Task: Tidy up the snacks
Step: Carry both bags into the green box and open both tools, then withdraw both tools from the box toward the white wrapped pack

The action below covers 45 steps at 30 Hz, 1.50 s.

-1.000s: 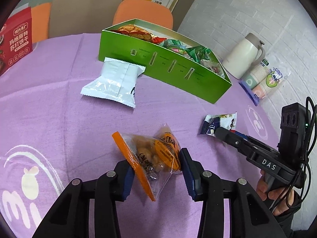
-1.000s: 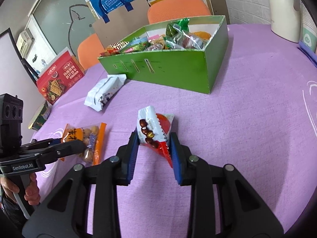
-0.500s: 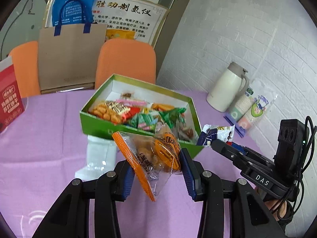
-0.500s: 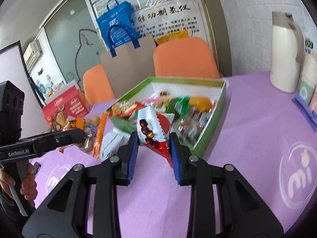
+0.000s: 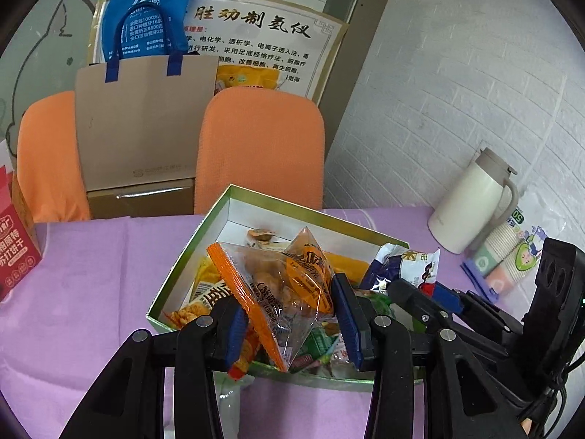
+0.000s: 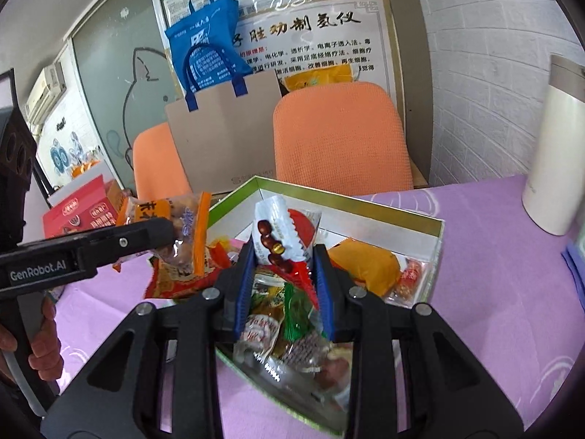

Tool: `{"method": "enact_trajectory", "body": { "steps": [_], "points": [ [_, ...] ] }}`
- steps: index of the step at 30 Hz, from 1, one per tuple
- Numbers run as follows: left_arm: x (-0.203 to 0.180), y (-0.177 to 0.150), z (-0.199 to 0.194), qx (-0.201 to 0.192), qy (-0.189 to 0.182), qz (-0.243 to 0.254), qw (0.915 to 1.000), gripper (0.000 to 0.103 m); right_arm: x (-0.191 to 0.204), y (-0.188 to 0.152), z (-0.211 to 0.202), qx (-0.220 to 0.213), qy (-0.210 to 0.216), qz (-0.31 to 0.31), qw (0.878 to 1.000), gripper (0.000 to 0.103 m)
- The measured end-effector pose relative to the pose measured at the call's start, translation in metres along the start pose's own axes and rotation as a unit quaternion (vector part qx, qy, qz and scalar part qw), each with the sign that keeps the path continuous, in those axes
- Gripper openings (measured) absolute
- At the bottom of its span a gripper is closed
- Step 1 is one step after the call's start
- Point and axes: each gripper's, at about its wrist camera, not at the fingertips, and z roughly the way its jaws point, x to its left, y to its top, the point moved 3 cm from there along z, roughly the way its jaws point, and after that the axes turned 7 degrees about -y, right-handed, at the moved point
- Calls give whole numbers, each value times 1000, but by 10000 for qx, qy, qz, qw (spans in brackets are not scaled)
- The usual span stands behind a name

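Left wrist view: snacks held over green box.
Left gripper pinching orange-edged clear packet; right gripper pinching red-white packet, at 12 o'clock above box contents.

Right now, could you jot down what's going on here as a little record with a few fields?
Left tongs: shut on clear orange-edged snack bag, held above the box
Right tongs: shut on white and red snack packet, held above the box
Green box: open, already holds many snack packets
Table: purple cloth
Nearby: white jug, red carton
Behind the table: orange chair
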Motion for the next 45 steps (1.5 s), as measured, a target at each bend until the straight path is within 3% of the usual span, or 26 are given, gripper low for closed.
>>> {"method": "enact_trajectory", "body": {
  "steps": [2,4,5,6,8,11,16,20,30,35,40,45],
  "points": [
    [6,0,10,66,27,-37,10000,46,4,-3,15,111,-1,-204,9997,36],
    [11,-4,17,127,64,-18,9999,62,14,-9,29,308,-102,-702,9970,42],
    [14,-6,19,150,179,-30,9997,82,17,-13,32,333,-243,-939,9947,54],
    [15,-8,18,102,316,-22,9994,92,17,-16,31,265,-390,-1075,9931,59],
    [15,-11,12,-121,497,117,9986,93,13,-19,24,91,-446,-1023,9937,78],
    [16,-14,7,-78,587,173,9981,94,1,-21,20,154,-342,-631,9973,82],
    [12,-21,-7,-92,558,114,9983,94,-2,-23,1,147,-350,-519,9979,84],
    [4,-30,-25,-125,563,125,9983,94,3,-26,-24,33,-249,-338,9991,94],
    [-18,-64,-91,-419,530,321,9972,94,21,-40,-75,-192,-265,-282,9991,95],
    [-16,-82,-107,-401,557,404,9968,94,32,-60,-91,-68,-182,-40,9998,96],
    [16,-97,-108,-235,602,86,9979,94,42,-92,-90,230,-49,133,9996,96],
    [69,-112,-86,134,604,-470,9970,94,49,-120,-66,746,41,274,9968,96]
  ]
}}
